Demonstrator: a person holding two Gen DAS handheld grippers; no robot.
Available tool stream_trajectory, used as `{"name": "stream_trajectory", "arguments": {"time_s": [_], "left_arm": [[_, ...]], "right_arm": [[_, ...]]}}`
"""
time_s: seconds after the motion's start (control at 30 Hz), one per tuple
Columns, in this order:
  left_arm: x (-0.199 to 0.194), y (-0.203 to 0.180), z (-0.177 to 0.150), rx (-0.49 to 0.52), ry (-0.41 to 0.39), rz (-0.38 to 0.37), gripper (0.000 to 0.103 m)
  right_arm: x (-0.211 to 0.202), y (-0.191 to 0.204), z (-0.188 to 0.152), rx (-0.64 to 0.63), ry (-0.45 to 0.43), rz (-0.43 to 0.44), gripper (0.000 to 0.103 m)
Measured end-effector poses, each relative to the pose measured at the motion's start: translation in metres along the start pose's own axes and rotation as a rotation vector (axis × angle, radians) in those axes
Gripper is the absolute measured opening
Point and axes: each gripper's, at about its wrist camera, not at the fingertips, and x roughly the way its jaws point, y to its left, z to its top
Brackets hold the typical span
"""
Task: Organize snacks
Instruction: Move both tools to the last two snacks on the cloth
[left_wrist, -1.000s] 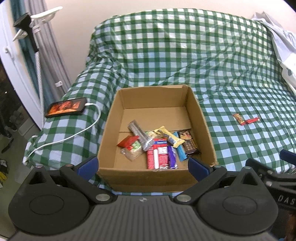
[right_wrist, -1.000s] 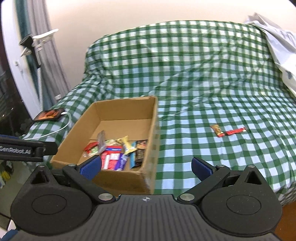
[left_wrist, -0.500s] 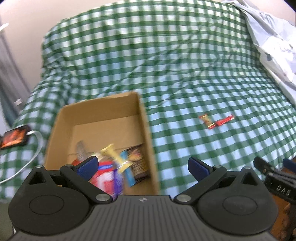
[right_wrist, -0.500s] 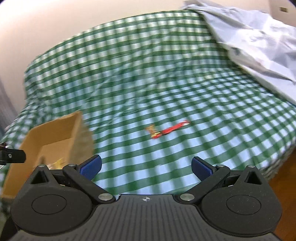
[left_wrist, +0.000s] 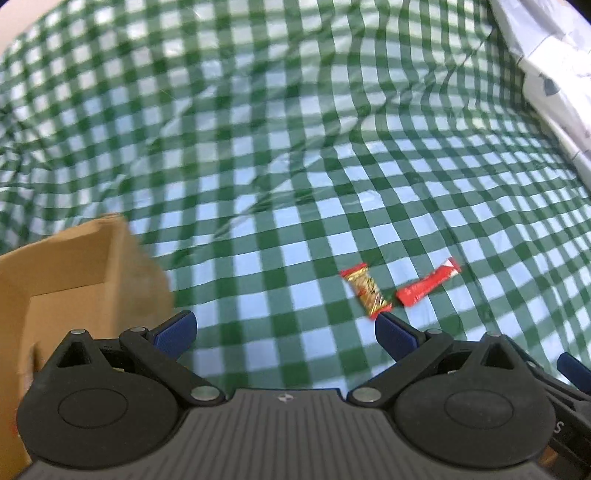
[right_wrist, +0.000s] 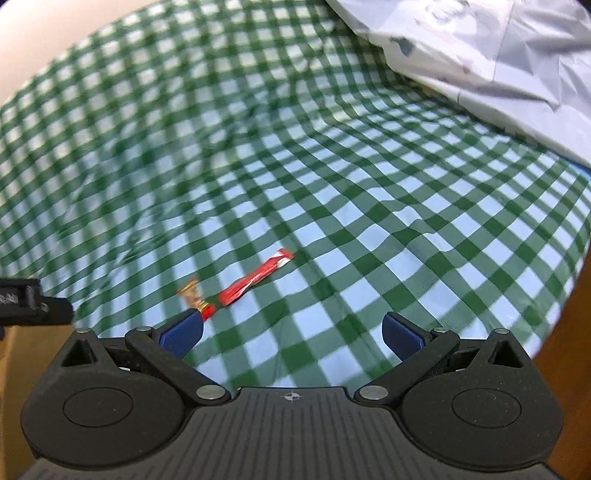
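Two snacks lie loose on the checked bedspread (left_wrist: 258, 258): a gold bar (left_wrist: 366, 290) with red ends, and a slim red stick (left_wrist: 428, 287) just to its right, their near ends almost meeting. In my right view the same pair shows as the gold bar (right_wrist: 194, 295) on the left and the red stick (right_wrist: 255, 277) running away to the far right. The cardboard box (left_wrist: 74, 266) they belong in sits well off to the left on the bed.

My left hand-held gripper (left_wrist: 284, 328) has its fingers spread wide with nothing between them; its right fingertip (left_wrist: 391, 332) sits just short of the gold bar's near end. My right hand-held gripper (right_wrist: 291, 332) is equally wide and empty, its left fingertip (right_wrist: 183, 332) close to the near ends of the two snacks.

I judge the step to be a pick-up of these last two snacks. To do it well, I would assign one snack per side: the left takes the gold bar, the right takes the red stick. Each needs centring first, since both snacks now sit off to one fingertip, not in the gap. I would cross the fingers over the narrow width of each wrapper, then come down gently, because the soft bedding will give and the cloth may bunch into the grip. The red stick is thin and may slip flat, so I would close on its middle. The pale sheet (right_wrist: 498, 48) at the far right is no obstacle.
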Motion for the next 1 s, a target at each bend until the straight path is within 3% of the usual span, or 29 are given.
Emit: {"name": "stream_trajectory", "arguments": {"time_s": [0.3, 0.43, 0.57, 0.67, 0.83, 1.0], "left_arm": [[0.110, -0.025, 0.024, -0.020, 0.097, -0.010, 0.103], [0.142, -0.027, 0.026, -0.012, 0.132, 0.003, 0.103], [0.146, -0.003, 0.020, -0.086, 0.135, -0.072, 0.103], [0.149, 0.012, 0.014, -0.133, 0.163, -0.090, 0.103], [0.155, 0.009, 0.014, -0.099, 0.212, -0.054, 0.103], [0.139, 0.000, 0.025, -0.098, 0.195, -0.120, 0.103]], "right_arm": [[0.103, 0.012, 0.028, -0.006, 0.025, -0.051, 0.102], [0.140, 0.019, 0.040, -0.044, 0.016, -0.069, 0.102], [0.180, 0.026, 0.039, -0.113, 0.094, -0.091, 0.103], [0.176, 0.040, 0.019, -0.327, 0.039, -0.092, 0.102], [0.164, 0.030, 0.009, -0.312, 0.028, -0.078, 0.102], [0.159, 0.028, 0.012, -0.293, 0.042, -0.099, 0.101]]}}
